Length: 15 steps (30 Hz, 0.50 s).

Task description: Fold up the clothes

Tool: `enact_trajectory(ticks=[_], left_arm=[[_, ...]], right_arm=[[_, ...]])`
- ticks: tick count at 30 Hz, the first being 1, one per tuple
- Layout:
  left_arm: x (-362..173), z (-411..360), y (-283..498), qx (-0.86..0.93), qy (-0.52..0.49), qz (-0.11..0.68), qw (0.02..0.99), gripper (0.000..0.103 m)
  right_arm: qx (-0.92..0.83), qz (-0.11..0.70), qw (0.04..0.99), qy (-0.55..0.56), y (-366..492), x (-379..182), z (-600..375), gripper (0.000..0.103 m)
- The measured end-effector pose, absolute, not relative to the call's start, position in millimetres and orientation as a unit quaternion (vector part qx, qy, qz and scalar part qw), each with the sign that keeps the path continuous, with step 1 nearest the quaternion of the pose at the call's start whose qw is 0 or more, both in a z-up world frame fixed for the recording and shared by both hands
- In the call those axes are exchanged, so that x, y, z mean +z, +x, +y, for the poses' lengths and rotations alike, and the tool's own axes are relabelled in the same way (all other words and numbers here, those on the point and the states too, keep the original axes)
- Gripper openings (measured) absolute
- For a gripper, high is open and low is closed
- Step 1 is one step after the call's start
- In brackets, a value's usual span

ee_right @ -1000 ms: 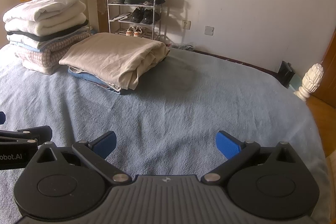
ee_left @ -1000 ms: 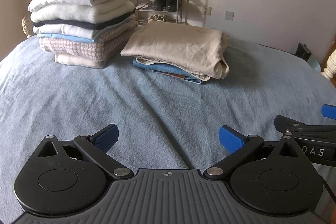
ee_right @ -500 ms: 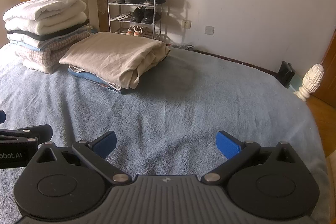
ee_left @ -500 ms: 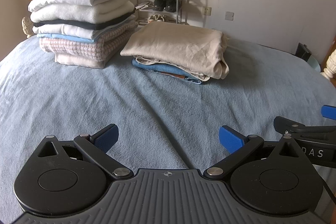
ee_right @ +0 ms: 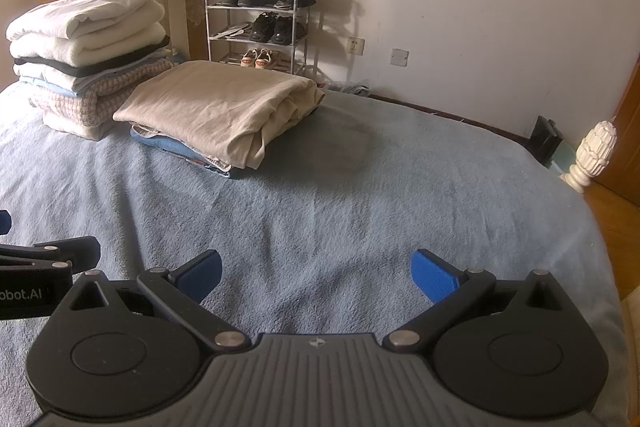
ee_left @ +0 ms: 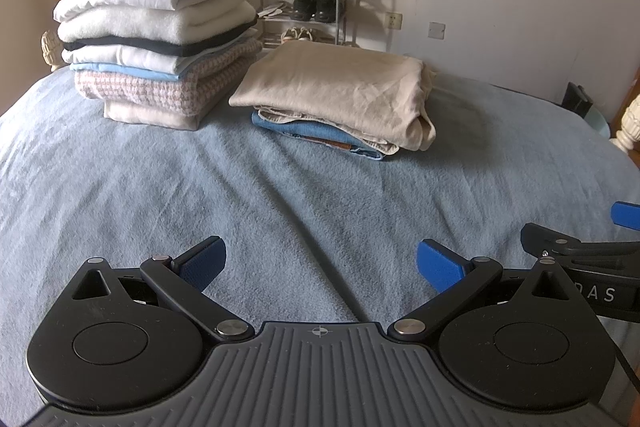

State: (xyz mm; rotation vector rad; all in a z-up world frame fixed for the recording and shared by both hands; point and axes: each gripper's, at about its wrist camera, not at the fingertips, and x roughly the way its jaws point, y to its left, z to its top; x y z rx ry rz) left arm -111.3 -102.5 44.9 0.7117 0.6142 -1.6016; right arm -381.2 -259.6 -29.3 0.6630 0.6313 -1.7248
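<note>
A folded beige garment point(ee_left: 340, 87) lies on top of folded blue jeans point(ee_left: 316, 135) on the blue bedspread point(ee_left: 280, 195); it also shows in the right wrist view point(ee_right: 216, 107). A taller stack of folded white, black, light blue and pink-checked clothes point(ee_left: 160, 39) stands to its left, also seen in the right wrist view point(ee_right: 88, 55). My left gripper point(ee_left: 320, 263) is open and empty above the bedspread, well short of the piles. My right gripper point(ee_right: 316, 273) is open and empty beside it, to the right.
A metal shoe rack point(ee_right: 260, 23) with shoes stands against the white wall behind the bed. A white carved bedpost point(ee_right: 592, 155) marks the bed's right corner, with wooden floor point(ee_right: 616, 227) beyond. The bedspread point(ee_right: 360, 195) lies flat around both grippers.
The right gripper has drifted slightly, so the piles sit a little further right in its view. The left gripper has not visibly moved. Both stay open.
</note>
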Motion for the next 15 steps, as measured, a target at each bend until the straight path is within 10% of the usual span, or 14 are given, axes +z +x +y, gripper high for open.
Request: enact_trajectory(ticks=[15], left_arm=[[45.1, -103.3, -110.9, -0.690, 0.305, 0.265, 0.601, 0.103]], right_arm=[[-0.731, 0.270, 0.561, 0.280, -380.9, -29.1, -258.3, 0.103]])
